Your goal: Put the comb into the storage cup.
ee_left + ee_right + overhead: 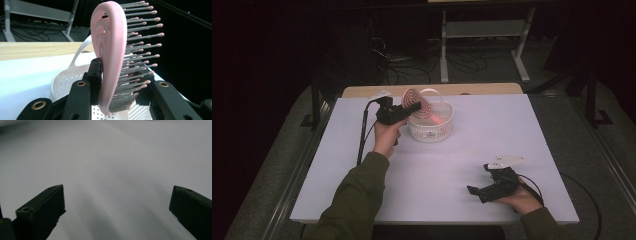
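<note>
A pink hairbrush [111, 50] with grey, pink-tipped bristles stands between the jaws of my left gripper [120, 82], which is shut on its head. In the high view the left gripper [412, 107] holds the hairbrush [417, 102] over the near-left rim of a white perforated basket [432, 131]. The basket [65, 80] lies just below and behind the brush. My right gripper [472, 190] rests low near the table's front right, jaws wide apart. In its own view the right gripper [117, 200] is open over bare white tabletop.
The white table [492, 125] has a wooden strip [482, 89] along its far edge. Beyond it stand a white metal frame [482, 35] and cables on a dark floor. A black cable [362, 135] trails from the left gripper along the table's left side.
</note>
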A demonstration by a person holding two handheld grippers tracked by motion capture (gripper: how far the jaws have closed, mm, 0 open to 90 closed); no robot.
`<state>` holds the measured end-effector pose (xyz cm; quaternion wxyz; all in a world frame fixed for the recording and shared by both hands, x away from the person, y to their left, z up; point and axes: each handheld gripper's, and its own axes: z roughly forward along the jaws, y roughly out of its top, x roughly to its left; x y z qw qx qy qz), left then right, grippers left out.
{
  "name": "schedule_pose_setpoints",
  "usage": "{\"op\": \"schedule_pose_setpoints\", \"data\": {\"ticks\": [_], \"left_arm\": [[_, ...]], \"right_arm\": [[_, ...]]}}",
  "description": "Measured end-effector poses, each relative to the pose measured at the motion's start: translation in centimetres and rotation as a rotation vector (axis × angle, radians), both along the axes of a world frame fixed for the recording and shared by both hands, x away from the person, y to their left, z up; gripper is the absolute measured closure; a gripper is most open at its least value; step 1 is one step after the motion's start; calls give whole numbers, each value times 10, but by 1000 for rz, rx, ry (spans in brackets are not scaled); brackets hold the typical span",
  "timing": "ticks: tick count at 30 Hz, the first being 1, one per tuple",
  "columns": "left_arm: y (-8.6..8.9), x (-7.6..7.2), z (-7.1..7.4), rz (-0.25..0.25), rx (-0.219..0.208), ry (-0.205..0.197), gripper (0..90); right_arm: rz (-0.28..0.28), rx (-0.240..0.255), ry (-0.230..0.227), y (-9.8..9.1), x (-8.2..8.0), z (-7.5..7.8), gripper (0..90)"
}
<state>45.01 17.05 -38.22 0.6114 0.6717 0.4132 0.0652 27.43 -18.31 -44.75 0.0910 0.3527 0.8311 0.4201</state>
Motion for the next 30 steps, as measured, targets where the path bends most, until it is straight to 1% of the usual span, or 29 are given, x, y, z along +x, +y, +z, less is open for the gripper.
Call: {"op": "schedule_pose_setpoints", "data": {"ticks": [9, 11, 18, 23, 30], "left_arm": [[4, 0, -2, -4, 15, -3, 634], [6, 0, -4, -1, 19, 1, 632], [14, 0, -9, 10, 9, 20, 622], [15, 1, -10, 7, 10, 19, 620], [15, 0, -10, 11, 30, 6, 608]], "right_arm": [[0, -2, 0, 0, 0, 0, 0], [0, -2, 0, 0, 0, 0, 0], [0, -2, 0, 1, 0, 0, 0], [-1, -2, 1, 1, 0, 0, 0], [0, -3, 0, 0, 0, 0, 0]]}}
